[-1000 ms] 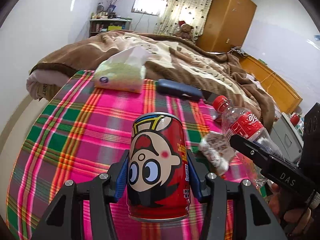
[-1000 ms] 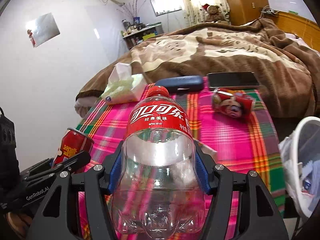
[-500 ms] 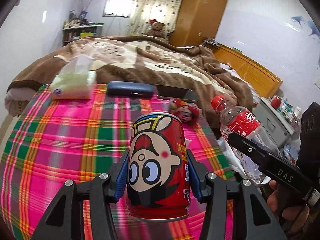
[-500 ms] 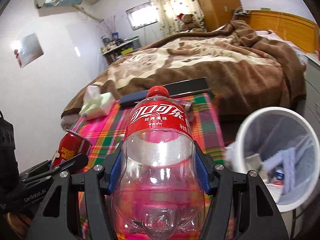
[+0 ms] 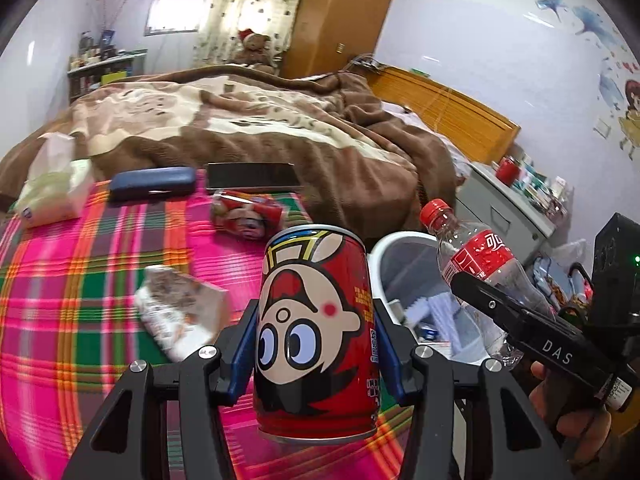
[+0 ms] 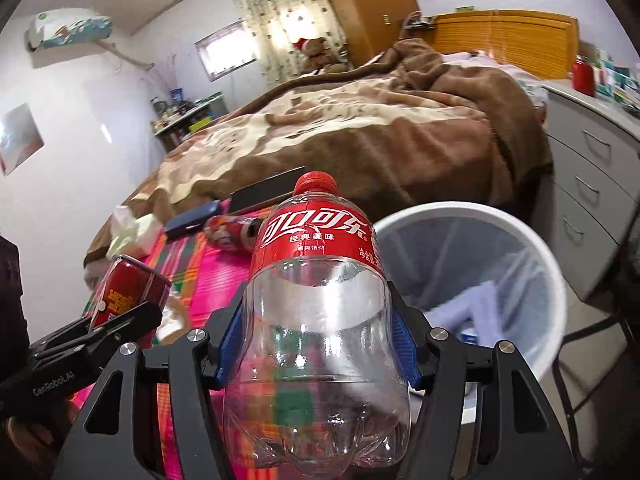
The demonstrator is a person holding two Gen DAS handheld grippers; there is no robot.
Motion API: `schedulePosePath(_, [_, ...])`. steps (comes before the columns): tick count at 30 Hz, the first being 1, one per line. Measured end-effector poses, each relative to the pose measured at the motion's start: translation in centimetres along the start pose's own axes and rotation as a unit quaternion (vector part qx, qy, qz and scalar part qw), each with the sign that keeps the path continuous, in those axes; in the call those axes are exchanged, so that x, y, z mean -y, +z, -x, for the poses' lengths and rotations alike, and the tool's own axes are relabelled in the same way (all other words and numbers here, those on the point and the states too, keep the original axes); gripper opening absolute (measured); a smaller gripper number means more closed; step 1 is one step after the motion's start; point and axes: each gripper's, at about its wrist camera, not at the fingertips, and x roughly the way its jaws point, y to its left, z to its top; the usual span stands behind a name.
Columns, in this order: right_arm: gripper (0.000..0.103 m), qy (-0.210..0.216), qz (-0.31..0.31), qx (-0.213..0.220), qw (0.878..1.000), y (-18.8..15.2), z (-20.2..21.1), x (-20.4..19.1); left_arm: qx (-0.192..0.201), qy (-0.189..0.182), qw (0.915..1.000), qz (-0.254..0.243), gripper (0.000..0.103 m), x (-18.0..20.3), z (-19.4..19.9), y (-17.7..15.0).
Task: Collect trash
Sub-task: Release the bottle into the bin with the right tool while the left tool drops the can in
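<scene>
My left gripper (image 5: pixel 316 354) is shut on a red cartoon can (image 5: pixel 316 336), held above the edge of the plaid cloth (image 5: pixel 72 280). My right gripper (image 6: pixel 318 344) is shut on an empty cola bottle (image 6: pixel 316 304) with a red cap, held beside the white trash bin (image 6: pixel 536 264). The bin also shows in the left wrist view (image 5: pixel 404 252), with the bottle (image 5: pixel 480 268) over it. A second red can (image 5: pixel 246 216) lies on its side on the cloth. A crumpled paper wrapper (image 5: pixel 180 312) lies near the left gripper.
A tissue pack (image 5: pixel 52 192), a blue case (image 5: pixel 154 182) and a dark phone (image 5: pixel 250 176) lie at the cloth's far edge against the brown blanket (image 5: pixel 280 128). A grey drawer cabinet (image 6: pixel 592 184) stands behind the bin. The bin holds a liner and some litter.
Both grippers have swung right, carrying the can and the bottle from over the plaid cloth toward the trash bin, which has come into both views and grown larger.
</scene>
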Motion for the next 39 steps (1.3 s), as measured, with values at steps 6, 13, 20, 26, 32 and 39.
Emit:
schedulePosePath(6, [0.063, -0.029, -0.018, -0.006, 0.999, -0.2, 0.1, 2.9, -0.017, -0.024, 0.9994, -0.016, 0.052, 3.4, -2.7, 0.3])
schedulePosePath(13, [0.063, -0.064, -0.038, -0.037, 0.996, -0.8, -1.3, 6.5, -0.047, -0.051, 0.9969, -0.037, 0.052, 7.3, -6.6, 0.5])
schedulePosePath(20, [0.063, -0.079, -0.048, -0.06, 0.994, -0.7, -2.2, 8.9, -0.075, -0.065, 0.9936, -0.054, 0.052, 10.3, -10.6, 0.8])
schedulePosePath(26, [0.064, -0.09, -0.027, -0.056, 0.994, -0.6, -2.3, 9.3, -0.073, -0.069, 0.9934, -0.055, 0.057, 10.8, -11.9, 1.0])
schedulePosePath(32, [0.065, -0.094, -0.034, -0.037, 0.994, -0.6, -1.5, 9.7, -0.065, -0.069, 0.9942, -0.052, 0.067, 10.8, -11.4, 1.2])
schedulePosePath(39, [0.065, -0.091, -0.036, -0.023, 0.995, -0.5, -0.8, 9.1, -0.055, -0.064, 0.9957, -0.038, 0.067, 9.4, -9.8, 1.0])
